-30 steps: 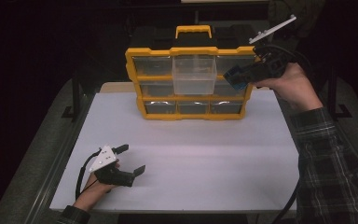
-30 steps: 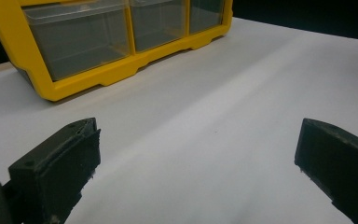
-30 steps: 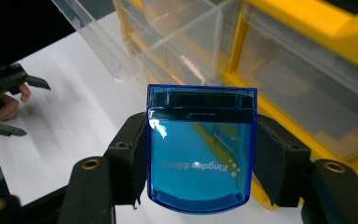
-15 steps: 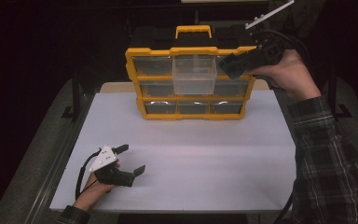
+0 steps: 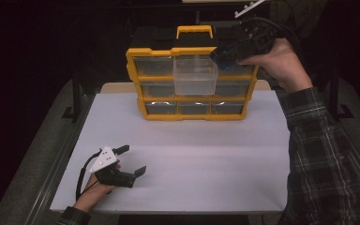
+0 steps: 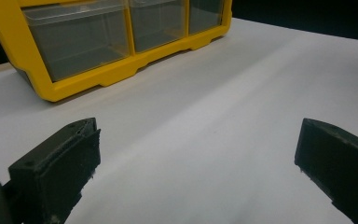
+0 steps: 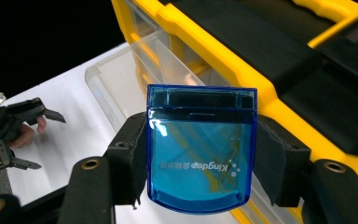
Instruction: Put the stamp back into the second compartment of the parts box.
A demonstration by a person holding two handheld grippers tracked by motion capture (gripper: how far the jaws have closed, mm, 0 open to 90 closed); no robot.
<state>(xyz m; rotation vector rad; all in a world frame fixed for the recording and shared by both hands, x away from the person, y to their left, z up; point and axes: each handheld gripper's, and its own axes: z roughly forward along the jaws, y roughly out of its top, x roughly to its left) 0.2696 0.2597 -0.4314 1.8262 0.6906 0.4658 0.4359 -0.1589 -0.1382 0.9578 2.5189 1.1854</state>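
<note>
Clamped crosswise between the two black jaws of the right gripper [image 7: 200,158]: a blue translucent box [image 7: 200,149], pads pressing its two side walls, printed lettering upside down in the right gripper view. Held up in the air above the top right corner of the yellow organizer [image 5: 136,70], beside the clear drawer [image 5: 195,75] pulled out of its top row. Organizer standing upright at the far edge of the white table [image 5: 206,154], black handle panel on top.

Against the picture a second ago: right gripper and box higher, shifted from the organizer's right side up to its top corner. Left gripper [image 5: 130,161] unchanged near the front left corner, jaws spread wide, nothing between them.

Box: glossy, see-through plastic, rounded lower corners, darker band across the lid. Drawers: clear, rectangular, thin-walled. Organizer frame: hard yellow plastic. Jaw pads: matte black, rough-edged.
</note>
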